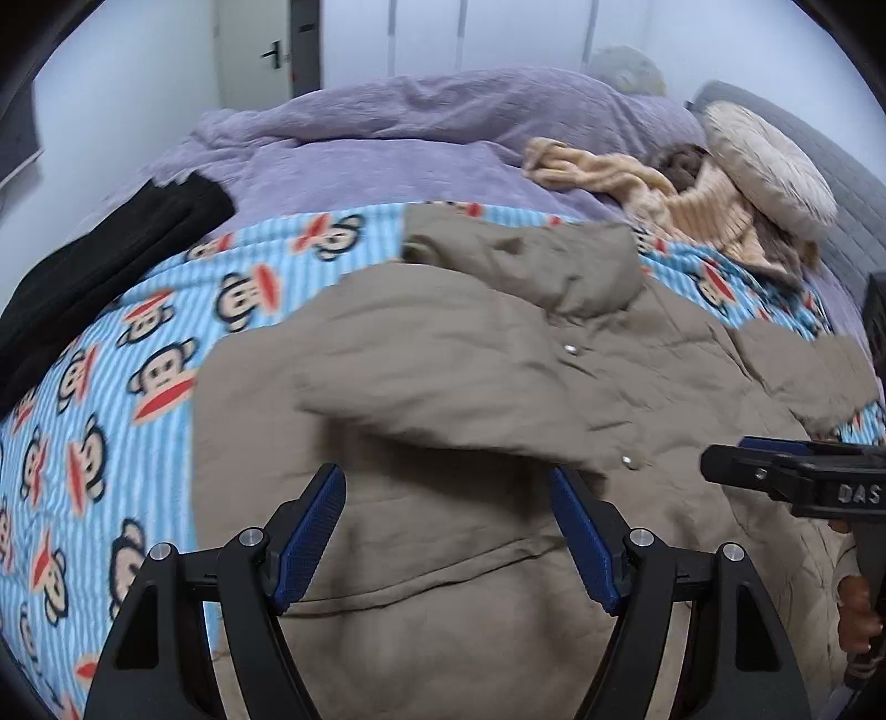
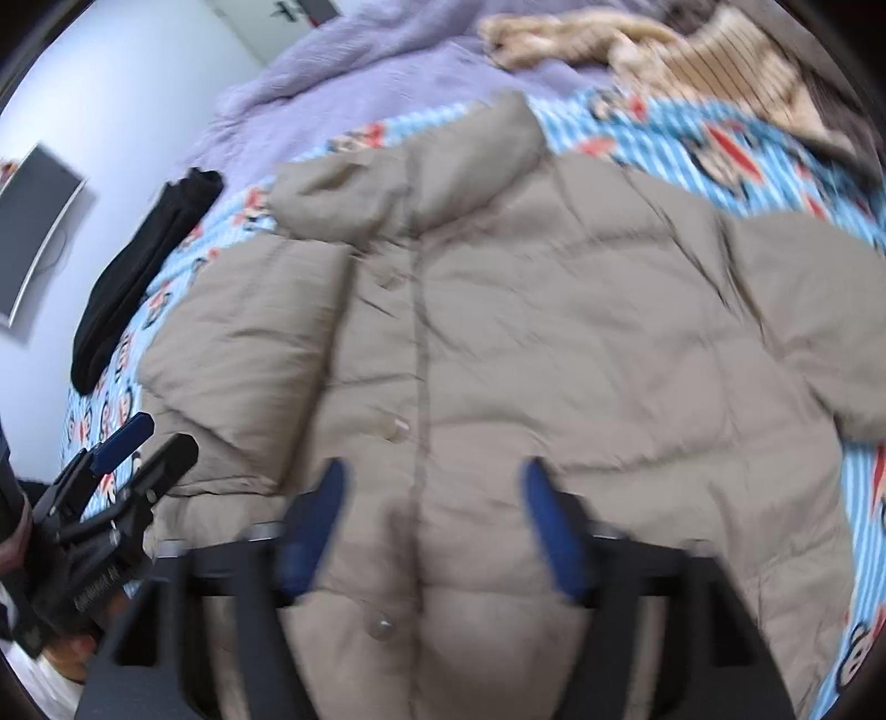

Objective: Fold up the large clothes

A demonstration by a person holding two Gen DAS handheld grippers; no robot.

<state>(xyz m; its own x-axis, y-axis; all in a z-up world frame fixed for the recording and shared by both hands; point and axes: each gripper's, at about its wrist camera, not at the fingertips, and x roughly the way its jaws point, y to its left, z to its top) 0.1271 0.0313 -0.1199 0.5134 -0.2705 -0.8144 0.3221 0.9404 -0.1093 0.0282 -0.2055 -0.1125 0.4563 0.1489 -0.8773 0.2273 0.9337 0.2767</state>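
Observation:
A taupe puffer jacket [image 1: 498, 343] lies front-up on the monkey-print sheet [image 1: 111, 387], collar toward the far side. One sleeve [image 2: 249, 332] is folded in over the front. The other sleeve [image 2: 803, 332] spreads out to the right. My left gripper [image 1: 446, 482] is open above the lower left part of the jacket, with nothing between its blue pads [image 1: 310, 531]. My right gripper [image 2: 432, 476] is open over the snap placket, also holding nothing. The right gripper [image 1: 731, 454] shows at the right edge of the left wrist view. The left gripper [image 2: 155, 443] shows at the lower left of the blurred right wrist view.
A black garment [image 1: 111, 277] lies on the sheet at the left. Behind the jacket are a purple blanket [image 1: 415, 138], a beige knit garment [image 1: 637, 183] and a round pillow [image 1: 769, 166]. A door [image 1: 266, 50] stands at the back. A dark screen [image 2: 39, 232] hangs on the wall.

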